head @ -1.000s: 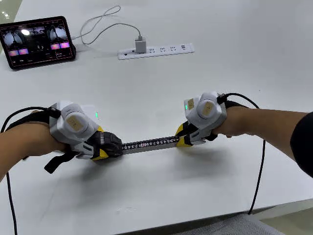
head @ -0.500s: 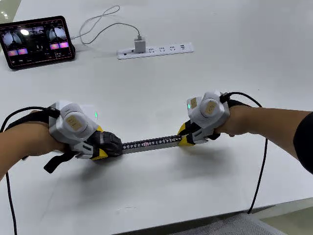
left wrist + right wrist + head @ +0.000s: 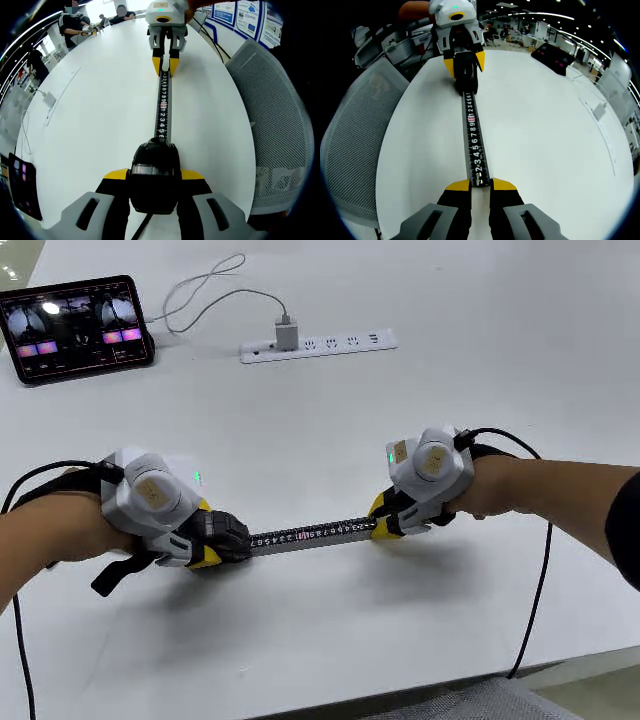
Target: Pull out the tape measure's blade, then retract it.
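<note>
Where the tools meet the work, the left gripper [image 3: 155,175] is clenched on the body of the single black tape measure [image 3: 230,536], its two yellow-tipped jaws pressed against the sides. The right gripper [image 3: 480,186] is closed down on the free end of the blade [image 3: 472,135]; the tip seems pinched between the jaws, though the end hook itself is hidden. The one blade runs straight from gripper to gripper, numbered face up, near the front edge of the white table [image 3: 420,400]. Two black cables [image 3: 538,570], one from each gripper, trail back past the person's forearms. Well apart, toward the far left corner, stands one tablet [image 3: 77,325] with a lit screen. To its right lies one white power strip [image 3: 330,342] with one charger [image 3: 287,334] plugged in, a single white cable [image 3: 205,290] looping from the charger toward the tablet. One grey mesh chair [image 3: 272,125] sits beside the table. The room is a large office with rows of ceiling lights [image 3: 555,16], posters [image 3: 240,12] on one wall, and a few seated people [image 3: 80,22] at the table's far end.
</note>
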`<action>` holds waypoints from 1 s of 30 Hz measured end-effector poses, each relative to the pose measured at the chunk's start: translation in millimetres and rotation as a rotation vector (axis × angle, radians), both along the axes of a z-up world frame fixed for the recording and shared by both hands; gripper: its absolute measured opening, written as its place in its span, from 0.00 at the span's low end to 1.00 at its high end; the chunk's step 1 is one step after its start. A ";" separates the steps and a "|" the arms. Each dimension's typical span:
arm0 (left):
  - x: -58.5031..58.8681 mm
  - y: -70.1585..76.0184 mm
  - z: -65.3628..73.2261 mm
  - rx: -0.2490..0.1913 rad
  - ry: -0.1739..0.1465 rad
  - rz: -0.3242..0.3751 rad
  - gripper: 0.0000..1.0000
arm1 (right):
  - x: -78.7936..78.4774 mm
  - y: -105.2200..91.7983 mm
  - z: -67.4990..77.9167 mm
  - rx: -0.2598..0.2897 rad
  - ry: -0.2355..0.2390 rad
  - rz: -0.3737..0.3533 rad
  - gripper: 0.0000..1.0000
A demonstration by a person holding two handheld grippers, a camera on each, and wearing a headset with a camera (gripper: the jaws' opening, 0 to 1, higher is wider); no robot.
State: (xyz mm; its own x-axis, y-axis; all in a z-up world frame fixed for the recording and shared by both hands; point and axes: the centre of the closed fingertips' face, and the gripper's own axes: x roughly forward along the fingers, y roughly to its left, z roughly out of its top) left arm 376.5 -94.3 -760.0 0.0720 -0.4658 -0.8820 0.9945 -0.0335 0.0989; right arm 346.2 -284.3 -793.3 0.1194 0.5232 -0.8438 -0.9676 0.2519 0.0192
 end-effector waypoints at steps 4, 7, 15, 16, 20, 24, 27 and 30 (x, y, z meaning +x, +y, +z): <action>0.2 0.0 0.1 -0.001 0.000 0.001 0.31 | 0.2 -1.2 -0.1 -0.002 0.000 0.002 0.08; -0.1 -0.1 0.3 -0.001 0.000 0.001 0.31 | 0.0 -2.2 -0.4 -0.005 0.002 0.002 0.08; -0.7 -0.5 1.1 -0.002 0.000 0.000 0.31 | -0.4 -4.8 -0.3 -0.009 0.005 0.001 0.08; -0.8 -0.6 1.3 -0.003 0.000 0.000 0.31 | -0.5 -5.0 -0.4 -0.009 0.006 0.000 0.08; -0.8 -0.1 1.5 -0.002 0.001 0.001 0.31 | -0.5 -7.2 -0.7 -0.010 0.007 -0.002 0.08; -1.2 0.0 1.6 -0.002 0.002 0.001 0.31 | -0.5 -8.1 -0.5 -0.010 0.008 -0.004 0.08; -1.2 0.0 1.6 -0.003 0.002 0.001 0.31 | -0.6 -9.8 -0.3 -0.012 0.007 -0.004 0.08; -1.2 0.1 1.6 -0.003 0.001 0.001 0.31 | -0.6 -11.9 -0.5 -0.013 0.007 -0.008 0.08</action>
